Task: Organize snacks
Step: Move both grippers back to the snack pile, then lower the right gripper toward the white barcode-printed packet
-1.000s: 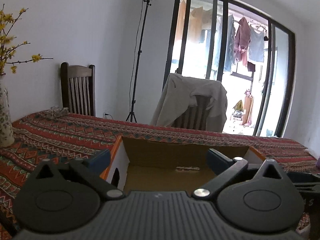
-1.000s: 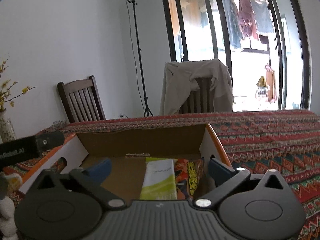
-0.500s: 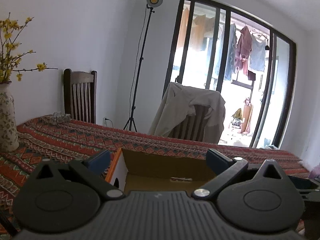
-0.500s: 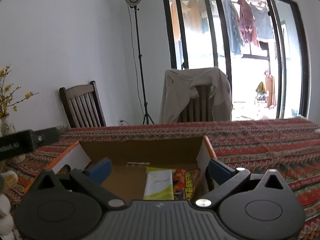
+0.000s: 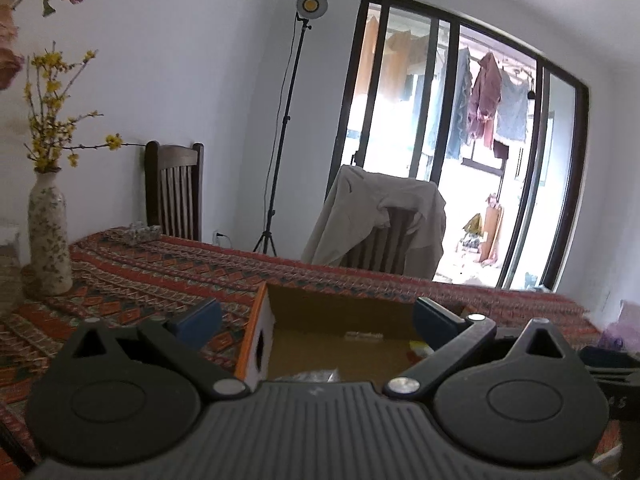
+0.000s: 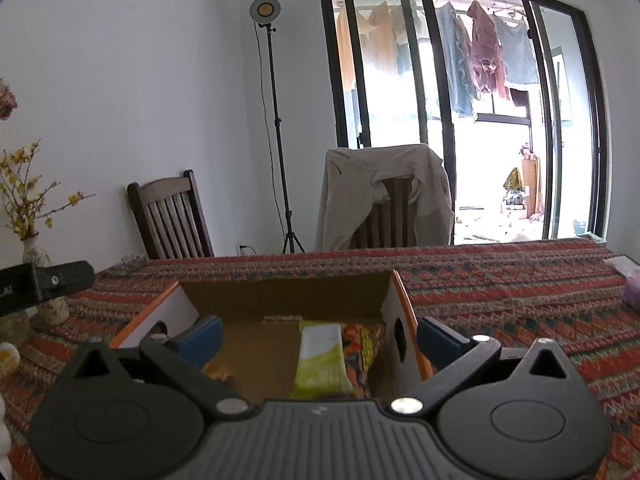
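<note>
On the far left of the worktop [image 5: 132, 280], with its patterned red cloth, a flowered vase [image 5: 48, 240] stands well apart from the cardboard box [image 5: 320, 308] that takes the snacks. The left hand-held gripper [image 5: 316, 320] hangs over the near left part of that box with its fingers spread wide and nothing between them; something crinkly and pale shows just under its body, but it is too hidden to name. Moving right, the right hand-held gripper [image 6: 318, 334] is likewise released and empty, its two blue pads straddling the open box [image 6: 288, 292]. Inside, toward the right wall, a green and white packet [image 6: 322, 356] lies flat with an orange and yellow packet [image 6: 358, 350] touching its right side. Both grippers look to be between placements, so the step in hand is probably fetching the next snack or tidying what already lies in the box. To do that well, whichever gripper moves should clear the box wall first, so a finger does not catch the rim and drag the light box across the cloth. The next packet should go into the bare left half of the box, parallel to the two already there, set down flat before letting go. A pinch across a packet's narrow width, not its sealed end, should keep it from swinging.
</note>
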`<action>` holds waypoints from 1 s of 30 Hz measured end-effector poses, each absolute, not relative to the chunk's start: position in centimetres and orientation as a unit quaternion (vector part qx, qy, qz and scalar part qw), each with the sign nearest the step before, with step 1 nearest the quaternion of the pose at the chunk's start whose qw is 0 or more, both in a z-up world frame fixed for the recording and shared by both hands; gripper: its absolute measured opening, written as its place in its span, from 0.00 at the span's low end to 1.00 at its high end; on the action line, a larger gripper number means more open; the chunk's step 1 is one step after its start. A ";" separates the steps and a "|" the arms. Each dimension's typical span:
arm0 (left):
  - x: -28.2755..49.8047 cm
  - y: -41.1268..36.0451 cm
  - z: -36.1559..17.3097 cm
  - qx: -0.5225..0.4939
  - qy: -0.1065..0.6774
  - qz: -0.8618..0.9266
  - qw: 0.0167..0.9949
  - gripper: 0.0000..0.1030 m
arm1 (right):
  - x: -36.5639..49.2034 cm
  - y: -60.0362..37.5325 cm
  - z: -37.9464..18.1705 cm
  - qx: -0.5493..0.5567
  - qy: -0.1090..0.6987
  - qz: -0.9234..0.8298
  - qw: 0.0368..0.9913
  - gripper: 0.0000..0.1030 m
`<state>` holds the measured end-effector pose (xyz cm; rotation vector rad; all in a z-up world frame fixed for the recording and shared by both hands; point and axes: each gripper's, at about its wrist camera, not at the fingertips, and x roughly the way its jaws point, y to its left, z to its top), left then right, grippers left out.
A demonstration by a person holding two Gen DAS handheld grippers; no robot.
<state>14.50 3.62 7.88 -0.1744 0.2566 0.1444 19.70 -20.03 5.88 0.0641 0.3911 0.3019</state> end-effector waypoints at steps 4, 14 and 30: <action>12.1 3.7 7.6 -0.089 0.128 0.063 0.986 1.00 | 17.2 -20.5 5.4 0.023 0.199 0.149 0.968 1.00; 6.0 2.6 5.6 -0.065 0.137 0.038 0.988 1.00 | 11.2 -21.5 3.0 -0.006 0.219 0.154 0.964 1.00; 2.1 3.9 1.3 -0.089 0.193 0.028 0.977 1.00 | 7.0 -23.2 -0.9 -0.023 0.271 0.160 0.949 1.00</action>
